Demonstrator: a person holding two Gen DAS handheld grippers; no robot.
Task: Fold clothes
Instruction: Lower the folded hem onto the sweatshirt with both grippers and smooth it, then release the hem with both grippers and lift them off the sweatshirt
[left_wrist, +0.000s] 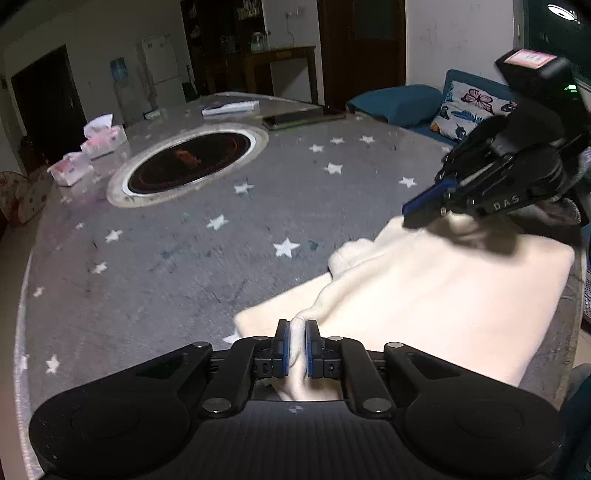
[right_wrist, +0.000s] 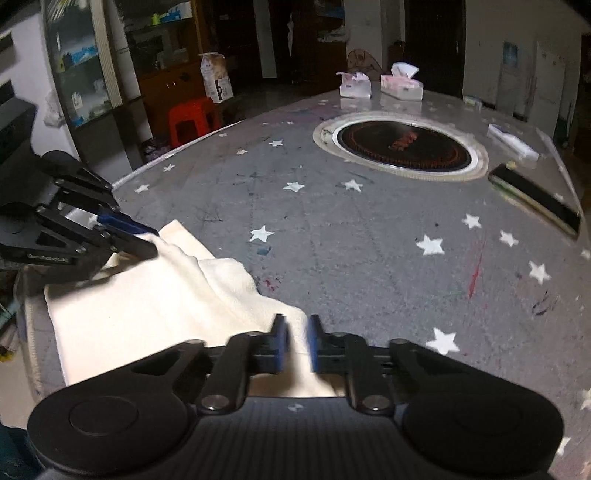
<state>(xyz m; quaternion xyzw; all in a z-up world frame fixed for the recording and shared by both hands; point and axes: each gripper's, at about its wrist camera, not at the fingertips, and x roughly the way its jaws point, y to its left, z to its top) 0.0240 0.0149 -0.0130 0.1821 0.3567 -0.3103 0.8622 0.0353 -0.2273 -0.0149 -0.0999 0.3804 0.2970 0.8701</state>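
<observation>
Left gripper (left_wrist: 297, 328) pinched tight on a bunched fold of the cream garment (left_wrist: 443, 295), blue pads pressing the cloth from both sides at the near left edge. Right gripper (right_wrist: 295, 325) likewise clamped on a ridge of the same cream garment (right_wrist: 147, 306), cloth squeezed between its blue pads; seen from the left wrist view as a black claw (left_wrist: 424, 206) biting the far right edge of the fabric, tilted downward. Garment lying part-folded at the near edge of the table, one layer doubled over another, a rumpled lump where the layers meet.

Two pink-and-white tissue packs (left_wrist: 105, 138) (left_wrist: 70, 168) at the far left of the table, white tissue poking up from the open top of the farther one; same pair visible from the other side (right_wrist: 402, 85) (right_wrist: 355, 85).

Round table under a grey cloth with white stars (left_wrist: 184, 266), scuffed and marked with red and dark streaks. Black circular hotplate (left_wrist: 190, 162) with a pale ring set into the middle. Dark phone (left_wrist: 303, 118) and a white flat box (left_wrist: 231, 108) beyond it. Dim room: blue sofa with a butterfly cushion (left_wrist: 469, 107), water dispenser (left_wrist: 120, 72), dark wooden cabinets, red plastic stool (right_wrist: 194, 120) by glass shelving
</observation>
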